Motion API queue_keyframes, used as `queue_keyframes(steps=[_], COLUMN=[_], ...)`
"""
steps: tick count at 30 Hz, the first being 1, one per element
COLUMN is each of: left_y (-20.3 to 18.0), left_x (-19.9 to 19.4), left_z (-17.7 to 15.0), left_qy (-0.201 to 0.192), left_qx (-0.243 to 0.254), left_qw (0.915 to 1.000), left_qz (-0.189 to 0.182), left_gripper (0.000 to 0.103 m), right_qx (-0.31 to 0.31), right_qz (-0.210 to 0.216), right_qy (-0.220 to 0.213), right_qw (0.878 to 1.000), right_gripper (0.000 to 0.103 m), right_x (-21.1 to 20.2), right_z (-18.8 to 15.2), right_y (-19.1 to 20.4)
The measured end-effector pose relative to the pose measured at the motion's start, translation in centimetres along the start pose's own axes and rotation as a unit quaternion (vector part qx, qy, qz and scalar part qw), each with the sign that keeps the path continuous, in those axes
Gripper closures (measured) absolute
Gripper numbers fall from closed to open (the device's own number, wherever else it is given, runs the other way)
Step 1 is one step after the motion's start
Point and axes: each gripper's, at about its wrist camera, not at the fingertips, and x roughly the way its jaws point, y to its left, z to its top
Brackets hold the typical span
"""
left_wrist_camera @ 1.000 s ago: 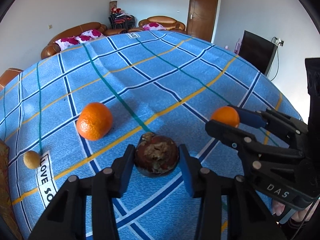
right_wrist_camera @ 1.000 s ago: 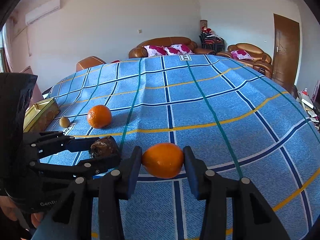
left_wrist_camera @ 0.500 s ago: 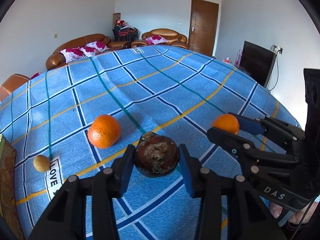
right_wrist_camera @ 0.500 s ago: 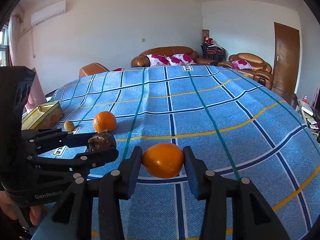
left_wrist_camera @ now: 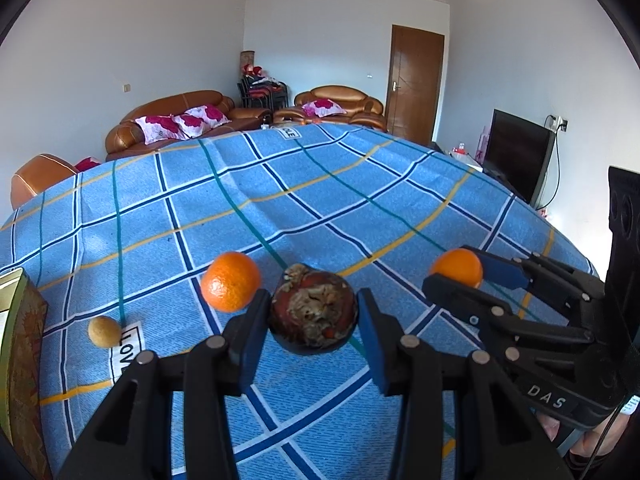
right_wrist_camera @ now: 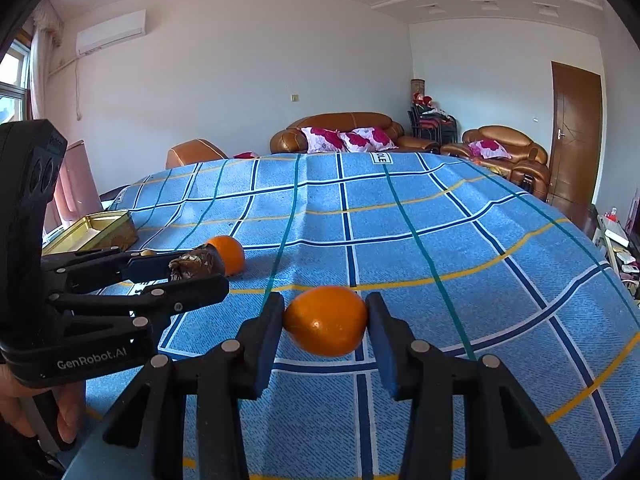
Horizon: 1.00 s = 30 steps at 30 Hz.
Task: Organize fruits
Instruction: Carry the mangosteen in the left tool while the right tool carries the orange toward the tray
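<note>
Sunlit living room, white walls, brown leather sofas [left_wrist_camera: 172, 120] with pink floral cushions along the far side, a wooden door [left_wrist_camera: 416, 84] at right. Across the foreground spreads a blue checked cloth [left_wrist_camera: 320, 200] with yellow and green lines.

Above the cloth, the left gripper [left_wrist_camera: 314, 322] is clamped on a dark reddish-brown fruit [left_wrist_camera: 313, 314], round, with a rough, mottled, pale-brown patch facing the camera; its blue pads press both sides of the fruit. To its right the right gripper [right_wrist_camera: 326, 322] is closed on a smooth orange fruit [right_wrist_camera: 326, 320], held between the two pads above the cloth. A person's fingers [right_wrist_camera: 68, 412] show at the lower left of the right wrist view, wrapped round the handle of the left tool.

On the cloth, a second orange [left_wrist_camera: 231, 281] lies just beyond the left gripper's left finger, apart from it. Farther left sits a small tan fruit [left_wrist_camera: 104, 331], possibly a longan, though the view is too small to be sure, beside a white label on the cloth. A gold-coloured open tin box [right_wrist_camera: 94, 232] rests at the cloth's left edge, near these two loose fruits.
</note>
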Motion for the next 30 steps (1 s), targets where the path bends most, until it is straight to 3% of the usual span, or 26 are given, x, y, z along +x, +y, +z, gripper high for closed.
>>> queue_keyframes(steps=[30], left_y=[-0.1], left_x=[-3.1], left_z=[-0.5], left_qy=[-0.078], left_qx=[0.001], left_qw=[0.9968], left_qz=[0.021], left_gripper=[0.058], right_qx=[-0.015], right_qz=[0.007], right_qy=[-0.047], right_qw=[0.999], right_gripper=[0.059], right_x=[-1.4], right_z=[-0.2], right_y=[0.4])
